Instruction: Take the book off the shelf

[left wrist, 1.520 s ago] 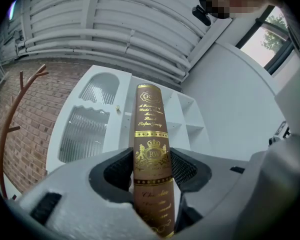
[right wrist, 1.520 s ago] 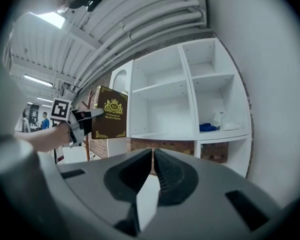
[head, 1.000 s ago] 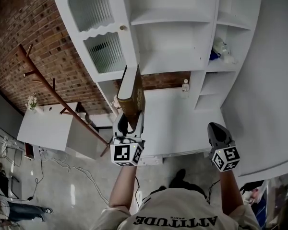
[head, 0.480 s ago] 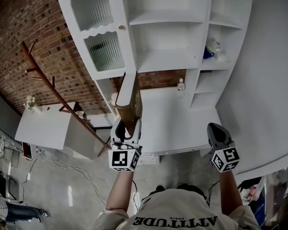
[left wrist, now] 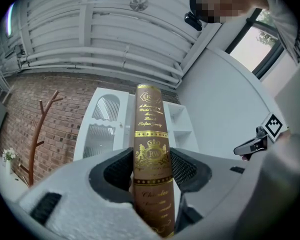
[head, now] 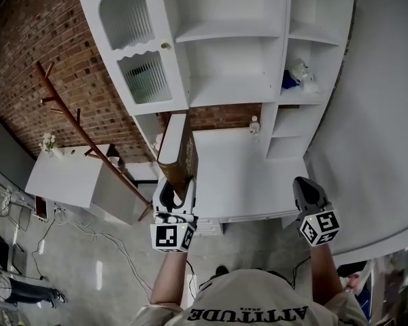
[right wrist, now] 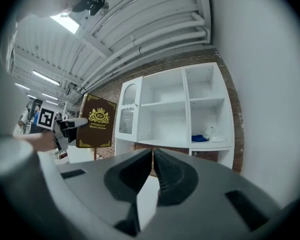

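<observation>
The left gripper (head: 175, 190) is clamped on the lower spine of one brown hardcover book (left wrist: 151, 134). Its two black ribbed pads (left wrist: 116, 173) press the covers from either side. The book rises upright out of the jaws, with a gilt crest and gilt lettering on its glossy spine and pale page edges showing in the head view. It is off the shelves, held in the air just ahead of this gripper, in line with the left edge of the smooth white counter (head: 239, 175). Well to the right, the right gripper (head: 304, 190) has its two jaws together with nothing between them. Each gripper carries one cube with square markers. Beyond both grippers stands one white shelf unit (head: 224, 90) of open box-shaped compartments. On its left side is one door (head: 132, 46) with two ribbed glass panes, the upper one arched, and a round knob. One small pale bottle (head: 254, 124) stands on the counter beyond and to the right of the book. A blue and white bundle (head: 296, 77) lies in a compartment beyond the right gripper. To the left of the left gripper, one reddish wooden coat stand (head: 75, 124) with bare pegs stands before a rough red brick wall (head: 27, 60). A second ago the book's far end overlapped the door's bottom edge. Now it sits clear below that edge, and the left gripper is lower in the head view with the same grip. The right gripper is in nearly the same spot.
</observation>
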The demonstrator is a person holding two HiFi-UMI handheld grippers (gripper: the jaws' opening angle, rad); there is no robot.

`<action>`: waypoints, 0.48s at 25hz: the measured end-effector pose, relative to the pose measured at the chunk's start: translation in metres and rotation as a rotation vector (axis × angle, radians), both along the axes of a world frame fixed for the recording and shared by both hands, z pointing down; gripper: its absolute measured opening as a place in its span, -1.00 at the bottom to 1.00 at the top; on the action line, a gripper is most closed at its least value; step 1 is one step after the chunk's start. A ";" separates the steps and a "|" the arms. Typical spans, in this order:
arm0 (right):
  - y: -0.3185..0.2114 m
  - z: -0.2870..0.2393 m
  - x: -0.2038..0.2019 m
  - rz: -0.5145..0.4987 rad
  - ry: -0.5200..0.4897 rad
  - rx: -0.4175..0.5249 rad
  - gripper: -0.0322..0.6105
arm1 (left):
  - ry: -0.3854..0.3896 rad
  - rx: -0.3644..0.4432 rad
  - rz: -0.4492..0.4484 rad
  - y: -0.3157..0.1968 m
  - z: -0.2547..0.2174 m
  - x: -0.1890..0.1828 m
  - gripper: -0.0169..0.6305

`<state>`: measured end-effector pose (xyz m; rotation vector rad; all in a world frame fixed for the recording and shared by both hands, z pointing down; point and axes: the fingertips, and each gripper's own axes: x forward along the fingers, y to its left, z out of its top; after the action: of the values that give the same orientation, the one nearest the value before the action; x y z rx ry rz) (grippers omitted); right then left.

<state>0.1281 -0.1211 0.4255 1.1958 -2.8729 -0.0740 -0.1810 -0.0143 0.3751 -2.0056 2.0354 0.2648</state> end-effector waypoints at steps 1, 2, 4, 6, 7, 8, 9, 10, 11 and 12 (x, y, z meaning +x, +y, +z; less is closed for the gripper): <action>-0.003 -0.001 0.005 -0.003 -0.002 -0.002 -0.80 | 0.004 -0.002 -0.005 0.001 0.001 0.004 -0.22; -0.006 -0.001 0.010 -0.006 -0.005 -0.002 -0.80 | 0.009 -0.004 -0.010 0.003 0.002 0.008 -0.22; -0.011 -0.003 0.018 -0.013 -0.010 0.001 -0.80 | 0.017 -0.006 -0.018 0.004 0.004 0.015 -0.22; -0.014 -0.003 0.023 -0.021 -0.018 0.006 -0.80 | 0.021 -0.007 -0.026 0.005 0.005 0.021 -0.22; -0.014 -0.003 0.025 -0.024 -0.021 0.007 -0.80 | 0.024 -0.008 -0.029 0.006 0.005 0.023 -0.22; -0.015 -0.002 0.026 -0.027 -0.024 0.006 -0.80 | 0.025 -0.011 -0.032 0.007 0.005 0.026 -0.22; -0.016 -0.001 0.027 -0.030 -0.026 0.006 -0.80 | 0.024 -0.012 -0.034 0.007 0.005 0.028 -0.22; -0.017 -0.001 0.028 -0.033 -0.028 0.006 -0.80 | 0.024 -0.011 -0.035 0.007 0.005 0.031 -0.22; -0.018 -0.001 0.029 -0.037 -0.030 0.006 -0.80 | 0.024 -0.009 -0.036 0.007 0.005 0.033 -0.22; -0.019 0.000 0.030 -0.041 -0.032 0.006 -0.80 | 0.025 -0.006 -0.038 0.007 0.004 0.034 -0.22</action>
<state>0.1581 -0.1398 0.4252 1.1500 -2.9270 -0.0645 -0.1465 -0.0069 0.3796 -1.9741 2.0900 0.2770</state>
